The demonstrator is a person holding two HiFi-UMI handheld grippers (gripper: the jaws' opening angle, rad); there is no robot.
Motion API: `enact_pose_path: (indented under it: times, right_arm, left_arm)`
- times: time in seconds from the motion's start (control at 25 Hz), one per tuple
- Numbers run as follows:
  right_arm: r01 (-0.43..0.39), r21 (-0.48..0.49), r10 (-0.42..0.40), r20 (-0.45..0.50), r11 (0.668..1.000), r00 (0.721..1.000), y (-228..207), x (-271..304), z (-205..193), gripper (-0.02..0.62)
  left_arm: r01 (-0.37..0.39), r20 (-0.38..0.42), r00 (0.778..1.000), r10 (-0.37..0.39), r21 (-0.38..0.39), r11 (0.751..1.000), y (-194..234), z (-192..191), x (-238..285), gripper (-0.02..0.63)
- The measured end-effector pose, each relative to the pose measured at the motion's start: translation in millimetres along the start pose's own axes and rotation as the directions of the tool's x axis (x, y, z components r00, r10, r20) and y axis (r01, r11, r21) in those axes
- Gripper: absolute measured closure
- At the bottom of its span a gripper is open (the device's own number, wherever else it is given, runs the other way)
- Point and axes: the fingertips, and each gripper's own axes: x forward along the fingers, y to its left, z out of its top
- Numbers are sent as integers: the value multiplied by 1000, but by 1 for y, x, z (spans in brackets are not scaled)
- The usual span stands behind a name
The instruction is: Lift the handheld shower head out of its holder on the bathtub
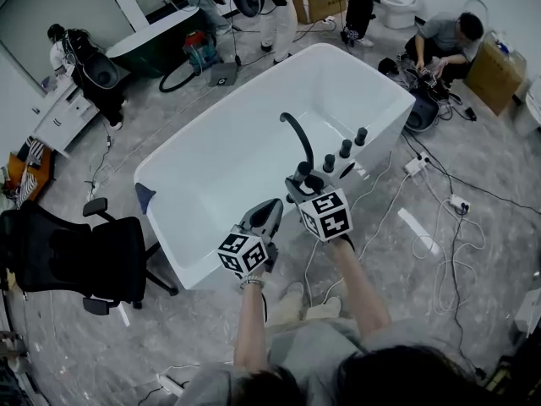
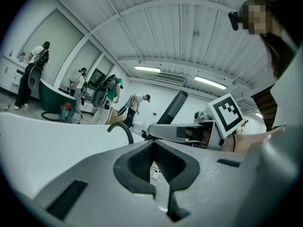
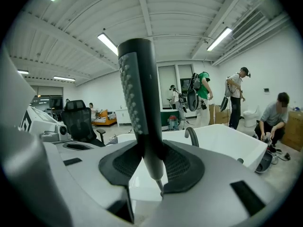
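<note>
Since the handle is a slim rod, right claw (image 3: 150, 163) pinches it low between its ribbed pads, jaws part-open around it, so the shower head (image 3: 138, 89) stands upright with its nozzle face to that view's left. Head rises above the jaws, well clear of the tub (image 3: 227, 141) rim, so I'd judge it's out of the holder. Left claw (image 2: 155, 167) alongside: jaws together, empty, likely just parked clear. Spout (image 1: 297, 135) beyond.

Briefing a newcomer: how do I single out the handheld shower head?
Find the white bathtub mid-floor. At its near rim, beside the curved black spout and knobs, the right gripper clamps the handheld shower head: a slim upright dark wand with a dotted face.
</note>
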Motion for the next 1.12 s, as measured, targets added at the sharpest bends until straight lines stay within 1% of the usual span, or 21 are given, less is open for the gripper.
enact_pose_path:
  times: [0.24,0.48,1.12]
  right_arm:
    - [14,4,-14,49,1000,999,-4,-23,20,460]
    - [38,22,-40,99,999,994,-10,-47,37,460]
    - [90,80,-103,177,993,979,-28,-97,59,462]
  left_arm:
    - [27,37,999,-28,43,999,-22,24,2,601]
    - [51,57,997,-54,62,997,-37,36,4,601]
    - [115,86,988,-128,142,983,-72,67,12,601]
